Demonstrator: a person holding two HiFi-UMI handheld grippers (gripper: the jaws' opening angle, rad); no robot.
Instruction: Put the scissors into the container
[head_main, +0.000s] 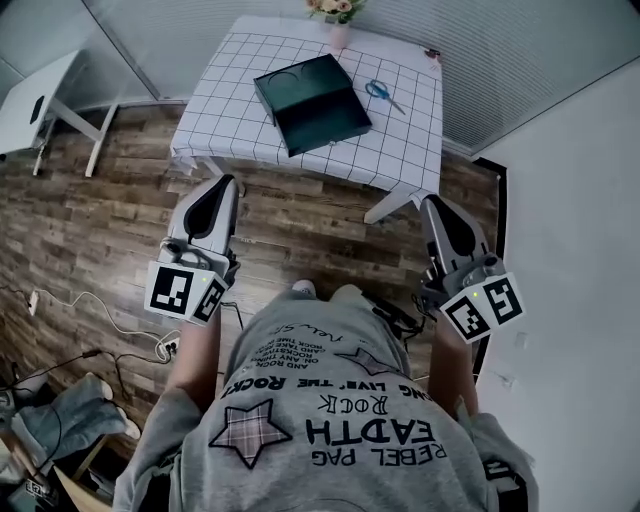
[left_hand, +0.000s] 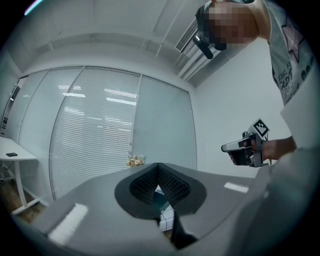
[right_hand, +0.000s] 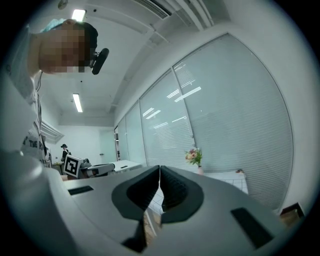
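Blue-handled scissors (head_main: 383, 94) lie on the white checked table (head_main: 400, 140), to the right of a dark green box-shaped container (head_main: 311, 103). Both grippers are held over the wooden floor, well short of the table. My left gripper (head_main: 226, 183) is shut with nothing between its jaws; its pads meet at their tips in the left gripper view (left_hand: 158, 166). My right gripper (head_main: 432, 203) is also shut and empty, its jaws closed together in the right gripper view (right_hand: 159, 169). Each gripper shows in the other's view: the right gripper (left_hand: 235, 148) and the left gripper (right_hand: 111, 167).
A pot of flowers (head_main: 335, 12) stands at the table's far edge, with a small dark object (head_main: 432, 54) at the far right corner. A white desk (head_main: 40, 100) stands at the left. Cables and a power strip (head_main: 165, 347) lie on the floor. Blinds line the back wall.
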